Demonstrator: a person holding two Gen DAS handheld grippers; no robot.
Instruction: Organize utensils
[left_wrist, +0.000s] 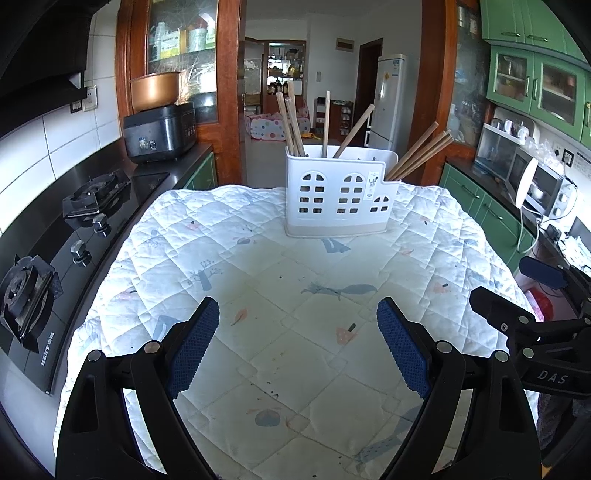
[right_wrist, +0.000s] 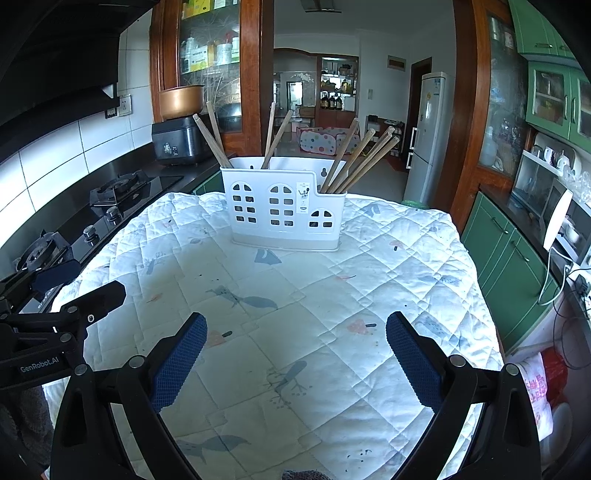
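Kitchen scene. A white utensil holder with arched window cut-outs stands upright at the far side of a desk covered by a quilted cloth. Wooden chopsticks lean in its compartments, a cluster in the lower right section. The left claw and right claw hover near the cloth's front edge, both released, blue pads spread with nothing between them. A gas stove lies left.

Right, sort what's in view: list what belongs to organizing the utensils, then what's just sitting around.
For the job:
- wooden chopsticks
- white utensil caddy
- left claw, open
- right claw, open

Just around:
- rice cooker
- gas stove
- fridge
- quilted cloth
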